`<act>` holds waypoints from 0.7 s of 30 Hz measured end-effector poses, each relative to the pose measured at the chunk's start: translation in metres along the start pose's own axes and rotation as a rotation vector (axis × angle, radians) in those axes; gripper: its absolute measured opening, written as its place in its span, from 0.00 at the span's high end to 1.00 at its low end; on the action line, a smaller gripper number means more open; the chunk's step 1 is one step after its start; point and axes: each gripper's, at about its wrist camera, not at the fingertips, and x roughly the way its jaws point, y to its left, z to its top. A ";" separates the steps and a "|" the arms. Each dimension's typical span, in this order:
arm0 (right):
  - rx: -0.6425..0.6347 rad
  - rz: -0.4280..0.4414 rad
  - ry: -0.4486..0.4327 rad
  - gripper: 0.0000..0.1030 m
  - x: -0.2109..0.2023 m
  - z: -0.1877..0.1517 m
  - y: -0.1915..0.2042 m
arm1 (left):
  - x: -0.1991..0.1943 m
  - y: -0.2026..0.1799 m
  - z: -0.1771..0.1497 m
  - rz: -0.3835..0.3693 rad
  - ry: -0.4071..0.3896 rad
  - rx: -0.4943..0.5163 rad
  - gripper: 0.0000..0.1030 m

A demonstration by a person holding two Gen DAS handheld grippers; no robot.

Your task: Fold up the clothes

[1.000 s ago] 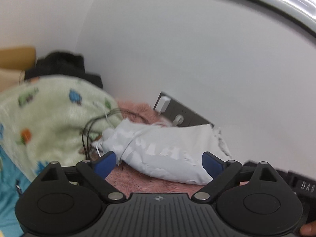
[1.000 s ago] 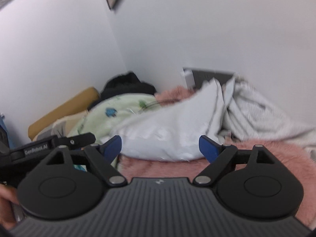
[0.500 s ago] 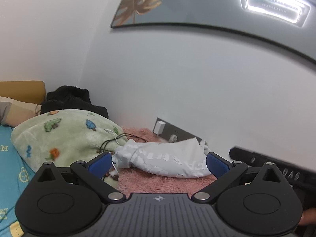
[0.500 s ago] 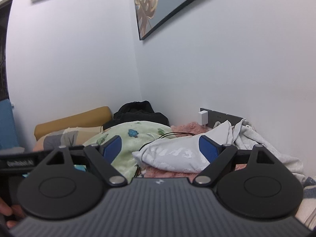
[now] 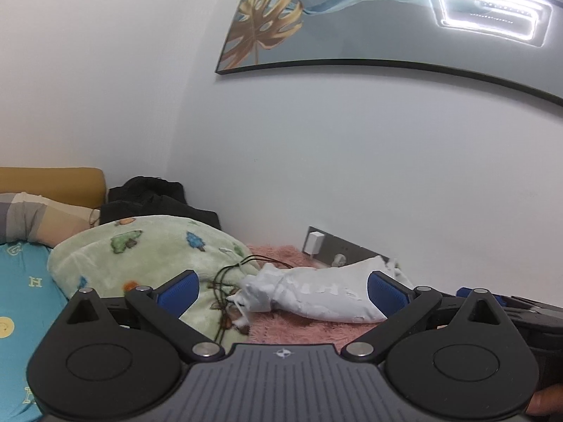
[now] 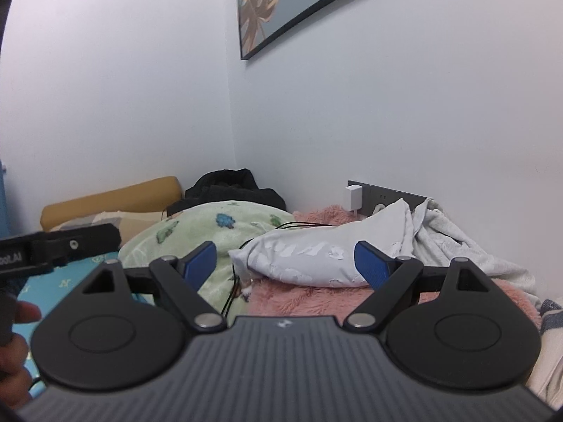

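Observation:
A white bundled garment with cracked print (image 5: 316,297) lies on a pink fluffy blanket (image 5: 281,328) against the wall; it also shows in the right wrist view (image 6: 316,256). A pale grey garment (image 6: 454,239) is heaped to its right. My left gripper (image 5: 281,290) is open and empty, well back from the bundle. My right gripper (image 6: 285,263) is open and empty, also back from it. The left tool's body (image 6: 56,246) shows at the left of the right wrist view.
A green printed fleece blanket (image 5: 140,249) with black cords (image 5: 228,281) lies left of the bundle. Black clothes (image 5: 151,200), a tan pillow (image 5: 49,183), a blue sheet (image 5: 24,299), a wall socket with a white charger (image 5: 315,242) and a framed picture (image 5: 387,17) surround it.
Both grippers have pulled back and up from the white bundle, which now looks smaller and farther. Both stay open and empty.

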 end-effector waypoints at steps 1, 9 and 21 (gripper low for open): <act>-0.005 0.003 0.001 0.16 0.001 -0.001 0.002 | -0.001 0.002 0.000 0.004 -0.002 -0.001 0.00; -0.002 -0.007 0.014 0.16 0.002 -0.002 0.008 | -0.002 0.005 -0.002 0.040 0.016 0.022 0.00; -0.003 -0.027 0.043 0.16 -0.001 -0.003 0.010 | -0.010 -0.004 0.003 0.058 0.010 0.044 0.00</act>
